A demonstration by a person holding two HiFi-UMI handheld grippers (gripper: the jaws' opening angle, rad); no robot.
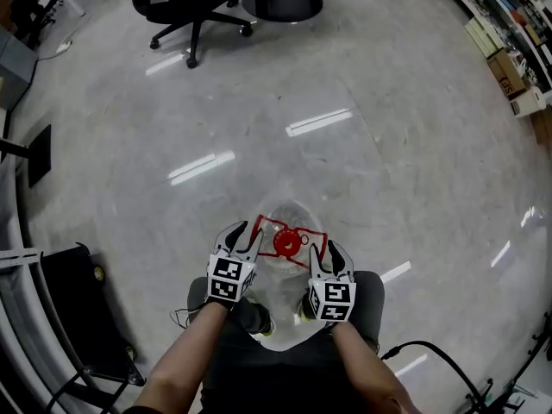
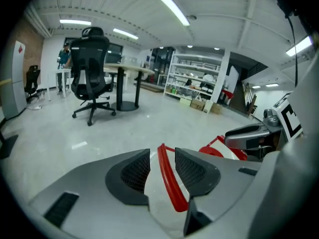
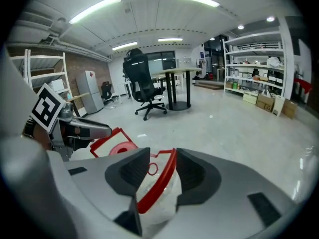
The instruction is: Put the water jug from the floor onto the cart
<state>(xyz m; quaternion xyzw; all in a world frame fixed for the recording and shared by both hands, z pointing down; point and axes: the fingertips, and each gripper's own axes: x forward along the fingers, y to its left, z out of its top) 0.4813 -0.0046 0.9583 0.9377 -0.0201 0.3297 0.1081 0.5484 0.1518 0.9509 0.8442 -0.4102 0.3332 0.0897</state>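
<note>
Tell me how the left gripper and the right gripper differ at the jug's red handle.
The left gripper straddles the left bar of the red handle of the water jug; the right gripper straddles its right bar. In the head view the left gripper reaches slightly farther forward than the right gripper. Both have open jaws with a bar between them.

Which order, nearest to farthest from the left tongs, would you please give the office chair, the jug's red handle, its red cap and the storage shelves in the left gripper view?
1. red handle, right between the left tongs.
2. red cap, just beyond, to the right.
3. office chair, well off, on the left.
4. storage shelves, farthest back, right of centre.
</note>
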